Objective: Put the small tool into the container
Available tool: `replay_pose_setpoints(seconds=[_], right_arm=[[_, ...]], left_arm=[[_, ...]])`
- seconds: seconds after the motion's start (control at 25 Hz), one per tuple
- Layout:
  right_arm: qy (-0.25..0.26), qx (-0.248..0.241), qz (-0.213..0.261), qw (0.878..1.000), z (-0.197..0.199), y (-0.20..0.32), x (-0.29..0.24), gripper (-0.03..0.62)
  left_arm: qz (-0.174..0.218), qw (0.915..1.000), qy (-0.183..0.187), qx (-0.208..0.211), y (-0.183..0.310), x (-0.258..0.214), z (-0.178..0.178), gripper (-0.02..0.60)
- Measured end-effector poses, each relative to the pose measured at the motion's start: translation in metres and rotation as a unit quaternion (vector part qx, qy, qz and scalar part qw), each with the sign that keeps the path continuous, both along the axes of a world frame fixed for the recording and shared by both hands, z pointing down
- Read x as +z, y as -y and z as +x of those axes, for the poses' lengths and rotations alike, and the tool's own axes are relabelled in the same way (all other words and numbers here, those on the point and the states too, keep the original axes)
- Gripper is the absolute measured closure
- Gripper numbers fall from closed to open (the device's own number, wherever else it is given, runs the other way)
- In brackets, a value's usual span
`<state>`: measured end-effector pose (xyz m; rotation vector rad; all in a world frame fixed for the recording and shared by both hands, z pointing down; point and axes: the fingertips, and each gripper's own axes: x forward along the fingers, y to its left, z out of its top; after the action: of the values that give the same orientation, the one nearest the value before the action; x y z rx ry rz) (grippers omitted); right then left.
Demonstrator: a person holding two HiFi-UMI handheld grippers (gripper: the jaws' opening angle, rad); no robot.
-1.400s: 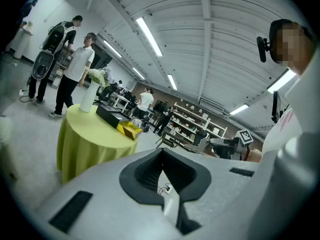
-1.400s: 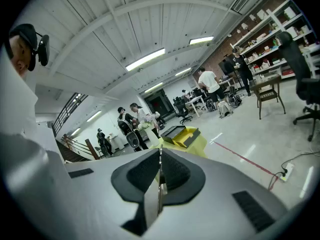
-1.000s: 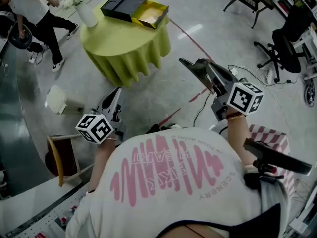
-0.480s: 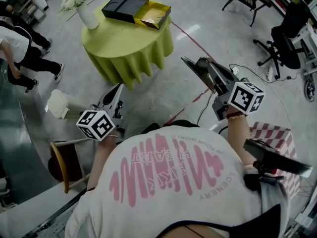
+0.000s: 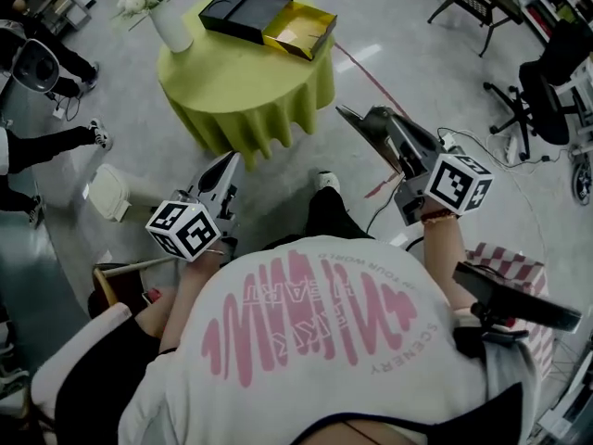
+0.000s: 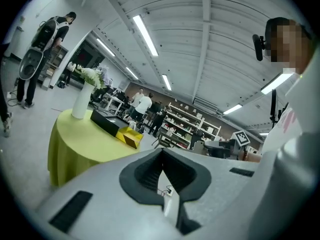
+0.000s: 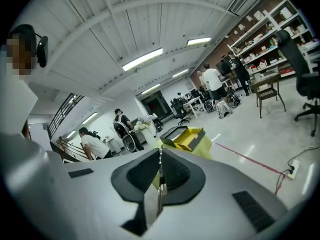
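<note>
Grey polished floor (image 5: 398, 26) of a large hall, with a round worktop (image 5: 241, 77) under a yellow-green cloth standing on it. No small tool to be found in any view: not on the cloth, not on the floor, not between either pair of tongs. Only the container (image 5: 269, 21) on show, at the far edge of the worktop, a black half and a yellow half side by side, long axis running from far left to nearer right in the head view. White vase (image 5: 170, 26) of flowers to its left, apart from it. Nearer in, the left tongs (image 5: 230, 160) pressed together with nothing pinched, tip raised toward the near hem of the cloth. Likewise the right tongs (image 5: 345, 114), pressed together and bare, held out off the worktop's right side. Container ahead of and beyond both tips, well apart from each; hard to call which is nearer. Probably the better line from the right: yellow half (image 7: 190, 136) sitting just above that closed tip (image 7: 160, 151) in the right gripper view, the container (image 6: 117, 128) off to the left of the tip (image 6: 161, 154) in the left gripper view. Layout of worktop and tongs readable only from the head view; meeting of the pads, plus distant people and shelves, only from the gripper views.
</note>
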<state>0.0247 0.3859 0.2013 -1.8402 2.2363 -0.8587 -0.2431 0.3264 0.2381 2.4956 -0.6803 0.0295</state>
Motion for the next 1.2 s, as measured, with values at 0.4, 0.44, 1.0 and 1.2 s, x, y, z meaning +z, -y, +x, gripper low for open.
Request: replay_pose_setpoints(seconds=[0.4,0.44,1.0,1.2], right_arm=[[0.008,-0.045,0.002,0.999,0.047,0.126,0.006,0.575],[0.010,-0.052,0.000,0.999,0.054,0.143,0.006,0.574],[0.012,-0.159,-0.001,0.987,0.097,0.295,0.005,0.574],[0.007,-0.198,-0.002,0.980,0.095,0.334,0.020,0.574]], left_arm=[[-0.009,0.9990,0.008,-0.043,0.103,0.007,0.044,0.572],[-0.010,0.9987,0.008,-0.049,0.117,0.006,0.052,0.573],[0.003,0.9935,-0.007,-0.114,0.231,0.000,0.123,0.574],[0.008,0.9903,-0.017,-0.138,0.259,0.014,0.135,0.574]])
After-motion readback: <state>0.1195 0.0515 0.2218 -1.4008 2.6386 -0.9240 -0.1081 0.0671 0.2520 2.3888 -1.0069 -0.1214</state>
